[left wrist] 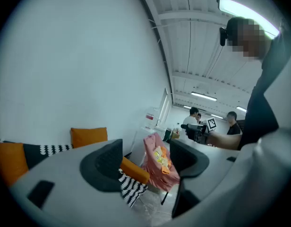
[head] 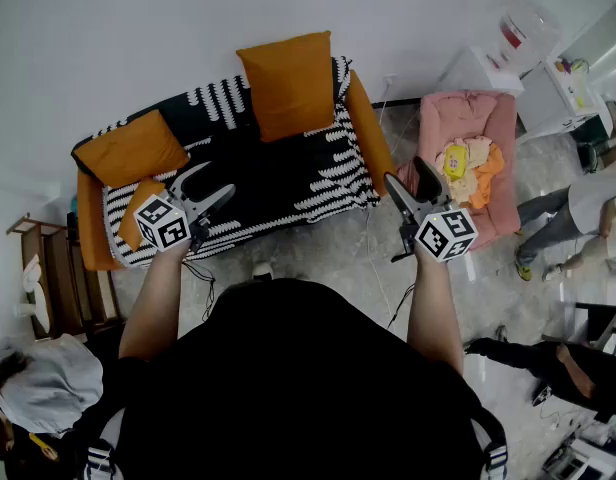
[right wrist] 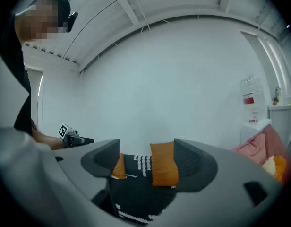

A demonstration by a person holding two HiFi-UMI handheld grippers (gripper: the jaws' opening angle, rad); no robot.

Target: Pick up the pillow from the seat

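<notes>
Plainly, two gaping hand-held grippers (head: 206, 180) (head: 405, 173) face one sofa (head: 278, 183).

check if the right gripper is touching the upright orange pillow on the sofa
Apart. In the head view the right gripper hangs over the floor beside the sofa, with a clear gap to the upright orange pillow.

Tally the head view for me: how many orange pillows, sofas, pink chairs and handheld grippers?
Orange pillows: 3
Sofa: 1
Pink chair: 1
Grippers, left gripper and right gripper: 2
Total: 7
</notes>
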